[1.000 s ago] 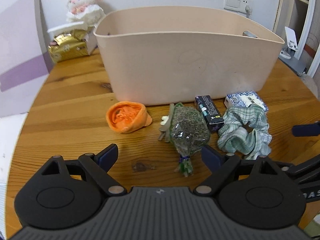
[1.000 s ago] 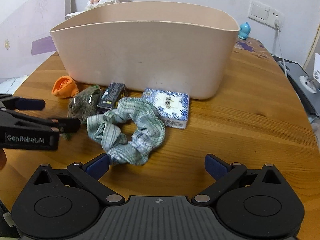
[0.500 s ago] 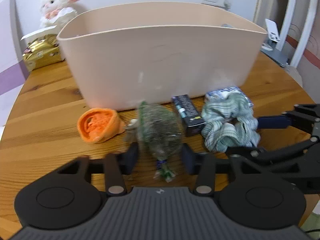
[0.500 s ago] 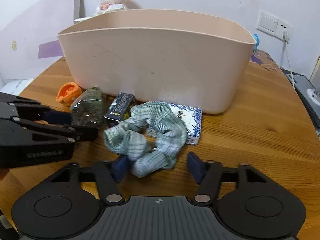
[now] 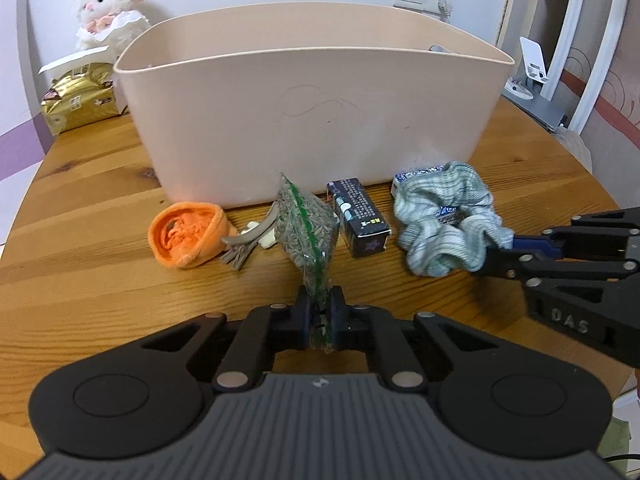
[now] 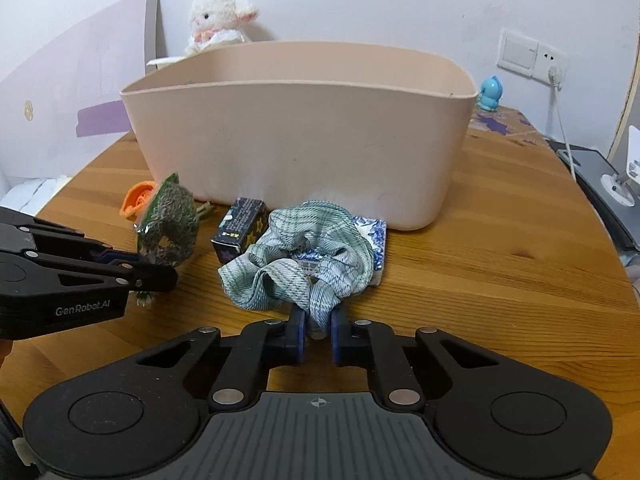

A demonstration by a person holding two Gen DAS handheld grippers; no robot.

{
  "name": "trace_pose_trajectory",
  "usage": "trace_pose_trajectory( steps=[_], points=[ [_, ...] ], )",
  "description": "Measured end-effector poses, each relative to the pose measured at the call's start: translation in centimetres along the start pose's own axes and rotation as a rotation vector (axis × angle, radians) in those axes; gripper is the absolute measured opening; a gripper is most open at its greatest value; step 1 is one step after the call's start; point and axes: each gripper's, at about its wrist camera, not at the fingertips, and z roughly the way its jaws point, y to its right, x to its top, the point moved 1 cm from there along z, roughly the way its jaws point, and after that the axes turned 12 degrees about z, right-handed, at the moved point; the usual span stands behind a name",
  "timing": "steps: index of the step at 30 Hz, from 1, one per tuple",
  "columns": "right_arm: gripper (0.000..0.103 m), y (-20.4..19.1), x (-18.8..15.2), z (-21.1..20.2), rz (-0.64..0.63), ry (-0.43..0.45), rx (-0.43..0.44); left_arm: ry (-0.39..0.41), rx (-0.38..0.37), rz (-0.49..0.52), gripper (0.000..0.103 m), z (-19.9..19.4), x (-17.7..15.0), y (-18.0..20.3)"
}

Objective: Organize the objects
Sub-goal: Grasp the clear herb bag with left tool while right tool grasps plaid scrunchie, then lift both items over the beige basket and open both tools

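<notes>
I am looking down my left gripper (image 5: 320,316) and its jaws have just been closing — they are now clenched on the lower end of the seed packet (image 5: 310,232), which is standing tilted up off the wooden table (image 5: 100,264) in front of the beige tub (image 5: 312,112). This view is giving me what the other one is mostly hiding: the orange pouch (image 5: 188,236) lying open-side up at the left, the grey hair clip (image 5: 248,240) between the pouch and the packet, and the gold bag (image 5: 76,100) beside the tub under the white plush lamb (image 5: 112,4). It is also showing something grey poking above the tub's far rim, too small for me to tell what.

Switching to the right wrist view, my right gripper (image 6: 318,330) has likewise just been closing, and it is pinching a fold of the green plaid scrunchie (image 6: 304,256). The scrunchie is resting partly on the blue-and-white box (image 6: 376,240), which sits against the tub wall. Only here am I seeing the small blue figure (image 6: 490,94) behind the tub, near the wall socket (image 6: 532,56).

The dark carton (image 6: 240,228) is lying between packet and scrunchie. Both grippers are angling downward toward the table, side by side — each one is showing at the edge of the other's view.
</notes>
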Motion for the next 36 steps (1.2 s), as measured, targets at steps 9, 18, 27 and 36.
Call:
trace_pose_trajectory(
  steps=[9, 18, 27, 36],
  points=[
    [0.010, 0.4, 0.7, -4.4, 0.002, 0.098, -0.002, 0.064, 0.045, -0.016, 0.010, -4.0, -0.1, -0.4],
    [0.010, 0.4, 2.5, -8.6, 0.000, 0.222, -0.002, 0.146, 0.086, -0.036, 0.010, -8.4, 0.6, -1.4],
    [0.010, 0.5, 6.1, -9.9, 0.005, 0.306, -0.001, 0.226, 0.127, -0.005, 0.010, -10.8, 3.4, -2.1],
    [0.010, 0.0, 10.5, -7.9, -0.002, 0.336, -0.019, 0.273, 0.190, 0.036, 0.010, -9.8, 8.1, -3.5]
  ],
)
